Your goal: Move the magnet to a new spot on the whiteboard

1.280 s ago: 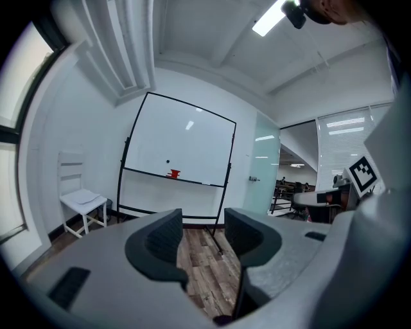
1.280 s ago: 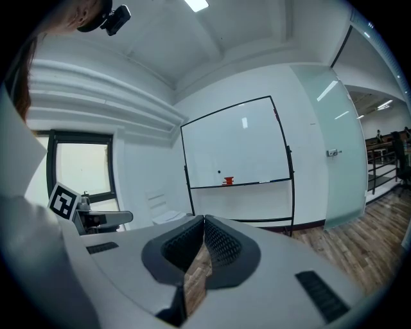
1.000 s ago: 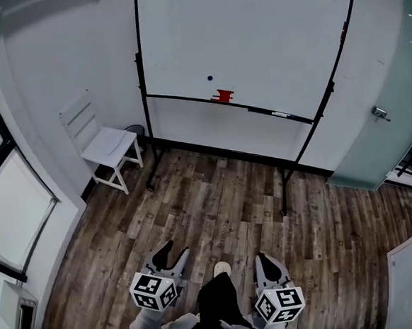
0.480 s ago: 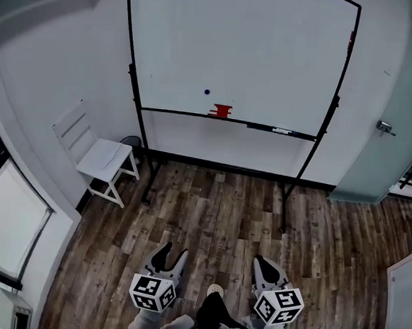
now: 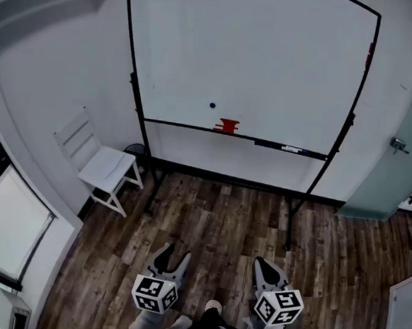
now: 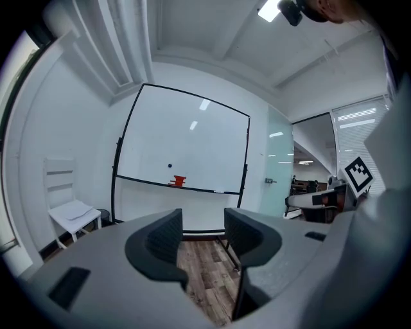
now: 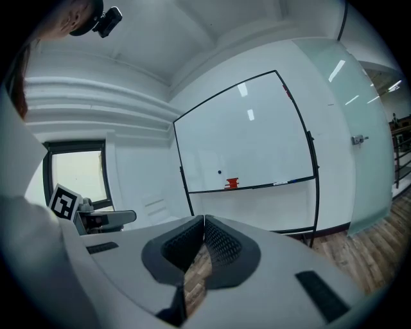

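One round blue magnet (image 5: 212, 105) sits low on the whiteboard (image 5: 257, 51), left tool (image 5: 173, 254) gaping, right tool (image 5: 263, 261) pinched closed.

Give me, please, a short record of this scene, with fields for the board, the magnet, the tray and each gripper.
whiteboard: upright on a black stand, in front of the wall
magnet: small, blue, low on the board, just above the tray
tray: holds a red item below and right of the magnet, and a marker farther right
left gripper: jaws apart, nothing between them
right gripper: jaws together, nothing held
chair: white, left of the board
floor: wood, lies between both grippers and the board
task state: magnet not yet touched
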Action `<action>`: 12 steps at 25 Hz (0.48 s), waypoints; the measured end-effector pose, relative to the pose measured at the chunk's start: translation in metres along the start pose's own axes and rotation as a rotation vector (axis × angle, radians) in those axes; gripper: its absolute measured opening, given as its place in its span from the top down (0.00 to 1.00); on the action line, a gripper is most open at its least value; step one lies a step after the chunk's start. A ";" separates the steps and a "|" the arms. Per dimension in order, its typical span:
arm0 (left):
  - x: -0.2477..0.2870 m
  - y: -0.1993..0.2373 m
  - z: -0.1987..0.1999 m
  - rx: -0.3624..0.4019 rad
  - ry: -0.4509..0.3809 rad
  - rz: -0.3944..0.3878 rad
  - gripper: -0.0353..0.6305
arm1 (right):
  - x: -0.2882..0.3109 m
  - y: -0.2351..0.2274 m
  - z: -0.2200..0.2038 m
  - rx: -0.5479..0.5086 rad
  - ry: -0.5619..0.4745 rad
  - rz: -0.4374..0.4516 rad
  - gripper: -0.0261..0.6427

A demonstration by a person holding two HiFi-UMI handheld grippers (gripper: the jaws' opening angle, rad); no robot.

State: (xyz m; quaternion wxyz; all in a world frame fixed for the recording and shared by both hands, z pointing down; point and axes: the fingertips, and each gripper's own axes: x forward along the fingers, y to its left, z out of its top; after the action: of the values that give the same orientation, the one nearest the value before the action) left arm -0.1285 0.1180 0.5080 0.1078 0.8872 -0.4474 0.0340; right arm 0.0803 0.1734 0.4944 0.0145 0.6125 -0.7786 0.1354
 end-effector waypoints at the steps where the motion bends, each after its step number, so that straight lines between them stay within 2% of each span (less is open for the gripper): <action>1: 0.007 0.002 0.002 -0.001 0.001 0.005 0.65 | 0.007 -0.004 0.002 0.001 0.002 0.003 0.92; 12: 0.082 0.014 0.015 -0.018 -0.005 0.035 0.65 | 0.071 -0.050 0.023 -0.017 0.025 0.053 0.92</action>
State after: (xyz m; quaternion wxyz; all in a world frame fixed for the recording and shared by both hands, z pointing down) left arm -0.0915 0.0418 0.5090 0.1138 0.8782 -0.4636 0.0296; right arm 0.1135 0.0899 0.4956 0.0257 0.5898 -0.7955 0.1366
